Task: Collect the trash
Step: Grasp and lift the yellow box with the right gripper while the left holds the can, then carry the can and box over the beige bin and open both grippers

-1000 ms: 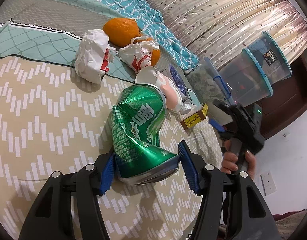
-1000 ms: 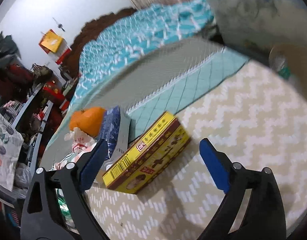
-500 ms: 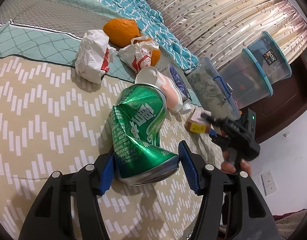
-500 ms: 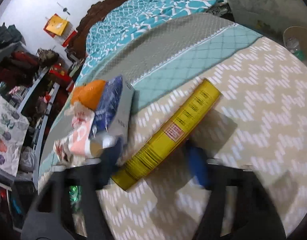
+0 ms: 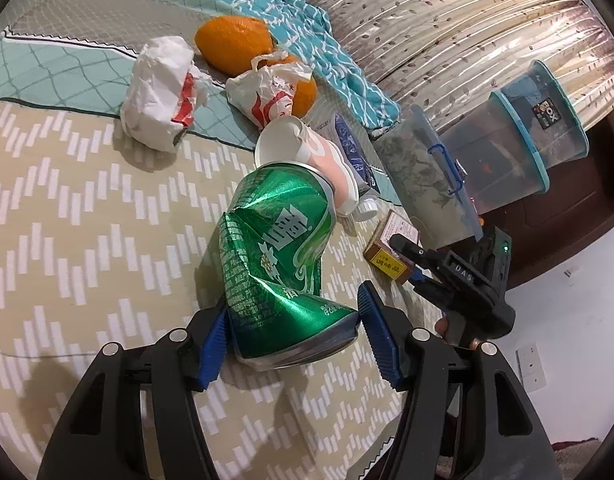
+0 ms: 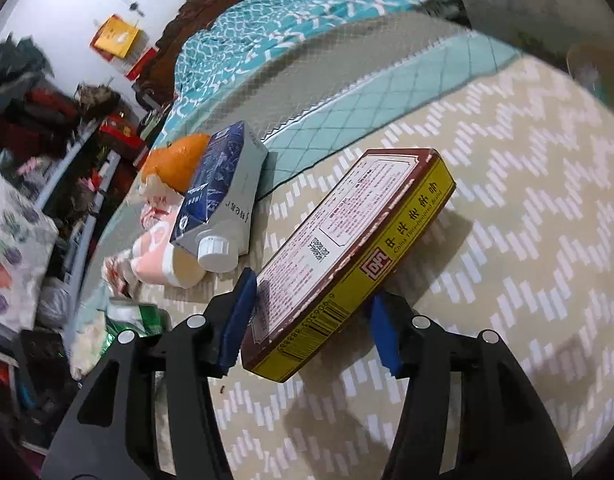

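On the bed, left gripper (image 5: 293, 344) jaws clamp the can (image 5: 281, 268), hiding its base

Chevron bedspread (image 5: 87, 216), teal quilt (image 5: 307, 28), two oranges (image 5: 235, 42), stacked clear storage tubs (image 5: 523, 136), curtain (image 5: 447, 20)

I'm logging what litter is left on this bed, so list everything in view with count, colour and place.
crushed can: one, green, on the bedspread between the left gripper's pads
flat box: one, yellow and maroon, tilted up between the right gripper's pads
paper cup: one, white and pink, on its side behind the can
tube: one, blue and grey, white cap, beside the cup
wrappers: two, white and red, crumpled, far side
oranges: two, orange, by the wrappers
plastic tubs: clear with blue rims, beside the bed; count unclear
left gripper: shut on the can
right gripper: jaws just opened slightly; pads on the box
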{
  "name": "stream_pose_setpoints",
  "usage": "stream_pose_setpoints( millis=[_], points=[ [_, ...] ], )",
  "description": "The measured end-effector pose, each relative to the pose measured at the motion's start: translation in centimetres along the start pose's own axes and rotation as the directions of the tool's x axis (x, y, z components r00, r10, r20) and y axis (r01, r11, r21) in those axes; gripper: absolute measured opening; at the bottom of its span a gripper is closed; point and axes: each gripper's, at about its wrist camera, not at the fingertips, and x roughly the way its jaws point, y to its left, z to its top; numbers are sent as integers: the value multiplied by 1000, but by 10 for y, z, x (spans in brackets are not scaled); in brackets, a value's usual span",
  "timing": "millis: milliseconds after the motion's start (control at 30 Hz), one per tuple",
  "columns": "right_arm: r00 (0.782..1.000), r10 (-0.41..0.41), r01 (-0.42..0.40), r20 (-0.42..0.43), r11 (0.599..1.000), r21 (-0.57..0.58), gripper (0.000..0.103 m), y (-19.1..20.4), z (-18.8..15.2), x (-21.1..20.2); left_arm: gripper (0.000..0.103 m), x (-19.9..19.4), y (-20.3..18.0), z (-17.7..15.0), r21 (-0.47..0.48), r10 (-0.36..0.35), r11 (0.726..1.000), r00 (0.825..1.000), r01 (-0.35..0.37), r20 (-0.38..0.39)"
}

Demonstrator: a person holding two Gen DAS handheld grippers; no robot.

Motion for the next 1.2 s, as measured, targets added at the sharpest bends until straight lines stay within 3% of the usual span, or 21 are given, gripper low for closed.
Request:
stream_pose_setpoints(
  millis=[233, 600, 800, 1200],
  points=[
    [999, 21, -19, 39, 998, -61, 29, 2, -4, -26, 56, 8, -14, -5, 47, -3, 999, 1000, 4, -23],
    [994, 50, -40, 101, 994, -104, 28, -8, -20, -70, 56, 34, -64, -3, 115, -84, 989, 992, 95, -96],
    [990, 47, -44, 131, 999, -30, 28, -46, -22, -82, 55, 73, -104, 0, 183, -76, 977, 983, 107, -169],
    [968, 24, -66, 249, 985, 159, 28, -153, -11, -131, 55, 182, -204, 12, 329, -28, 934, 947, 139, -319]
  ],
)
